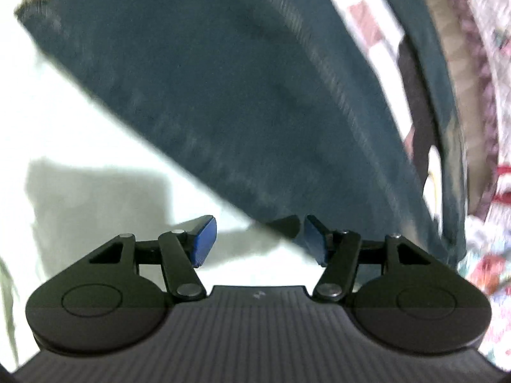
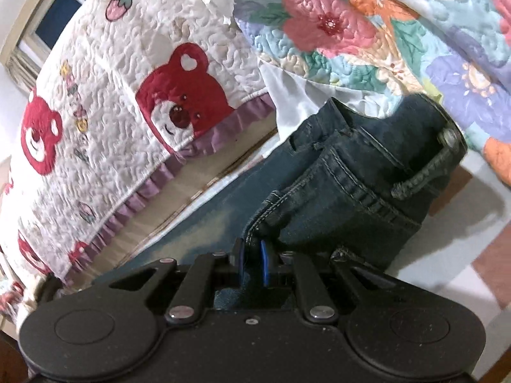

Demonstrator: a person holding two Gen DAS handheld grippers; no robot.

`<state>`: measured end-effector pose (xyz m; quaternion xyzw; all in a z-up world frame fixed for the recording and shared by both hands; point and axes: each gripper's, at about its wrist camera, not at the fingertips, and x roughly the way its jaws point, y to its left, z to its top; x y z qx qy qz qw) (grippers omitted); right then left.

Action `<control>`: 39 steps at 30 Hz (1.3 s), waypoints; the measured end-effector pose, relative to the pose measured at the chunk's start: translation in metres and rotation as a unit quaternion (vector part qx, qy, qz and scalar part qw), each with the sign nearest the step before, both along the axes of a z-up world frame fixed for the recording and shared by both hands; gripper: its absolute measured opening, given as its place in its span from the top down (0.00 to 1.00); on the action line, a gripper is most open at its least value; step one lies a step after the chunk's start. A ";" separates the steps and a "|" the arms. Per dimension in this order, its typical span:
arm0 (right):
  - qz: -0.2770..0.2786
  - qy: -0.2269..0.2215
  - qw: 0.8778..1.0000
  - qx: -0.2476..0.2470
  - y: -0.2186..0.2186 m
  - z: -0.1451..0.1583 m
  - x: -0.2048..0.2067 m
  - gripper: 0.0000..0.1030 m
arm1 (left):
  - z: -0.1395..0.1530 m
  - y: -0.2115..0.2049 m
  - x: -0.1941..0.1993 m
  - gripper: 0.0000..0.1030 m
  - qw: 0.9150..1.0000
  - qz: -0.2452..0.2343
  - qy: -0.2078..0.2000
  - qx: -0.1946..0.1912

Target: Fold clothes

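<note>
Right gripper (image 2: pixel 252 263) pinches stitched denim jeans (image 2: pixel 361 172); left gripper (image 1: pixel 258 239) apparently gapes.

No readable text, label, brand or number shows in either view. The left wrist view's grey ribbed gripper body (image 1: pixel 258 325) carries one small pale mark near its far edge, too blurred to read. The white quilted cover (image 2: pixel 127 102) bears only pictures.

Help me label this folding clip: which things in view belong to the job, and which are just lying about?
Part of the job:
- jeans
- right gripper, shut on the denim
- left gripper, open beside a jeans leg

Just lying about:
- bear-print quilt
- floral quilt
- window
</note>
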<state>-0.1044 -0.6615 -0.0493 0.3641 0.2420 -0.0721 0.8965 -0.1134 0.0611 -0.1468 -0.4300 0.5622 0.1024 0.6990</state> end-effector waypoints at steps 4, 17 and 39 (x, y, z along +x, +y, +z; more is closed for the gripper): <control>0.001 0.003 1.000 -0.011 0.001 -0.002 -0.002 0.87 | -0.005 -0.001 -0.003 0.41 0.999 0.027 -0.019 -0.003; 0.006 0.028 0.998 -0.062 0.011 0.002 0.007 0.87 | -0.009 -0.010 -0.005 0.32 0.998 0.032 -0.053 0.017; -0.007 0.060 0.998 0.014 0.007 -0.020 0.006 0.78 | 0.010 -0.011 0.004 0.82 0.988 -0.020 -0.119 0.095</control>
